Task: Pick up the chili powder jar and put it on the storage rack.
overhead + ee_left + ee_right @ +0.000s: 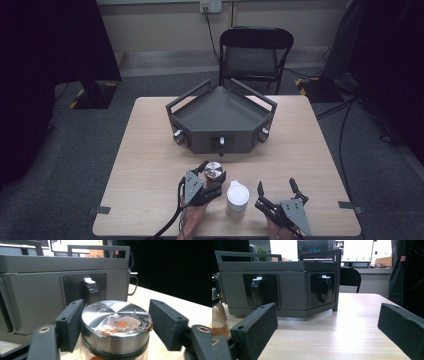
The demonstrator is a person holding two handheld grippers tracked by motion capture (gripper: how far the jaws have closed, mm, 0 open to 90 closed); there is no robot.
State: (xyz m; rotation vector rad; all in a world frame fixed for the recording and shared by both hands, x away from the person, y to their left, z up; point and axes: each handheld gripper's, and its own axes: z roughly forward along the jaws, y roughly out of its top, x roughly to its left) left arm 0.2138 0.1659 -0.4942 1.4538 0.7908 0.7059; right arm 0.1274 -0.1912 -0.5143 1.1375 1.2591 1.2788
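The left gripper (113, 325) straddles the jar (115, 327) just below its steel lid; its left jaw touches the lid's side, while the other stands a little apart, so it is not yet gripping. To do this well, I judge the pads should meet squarely on the lid's rim, with the jar kept upright so it neither tips nor slides.

From above, that left gripper (207, 181) comes in from 6 o'clock, angled toward 1 o'clock, a forearm behind it. The jar (214, 172) stands near the table's (145, 150) front edge, with a white cup (238, 197) at its 4 o'clock. The right gripper (276, 191) rests near the table, pointing to 12, released, its 2 jaws wide. Farther off at 12 o'clock sits the grey tray (220, 122).
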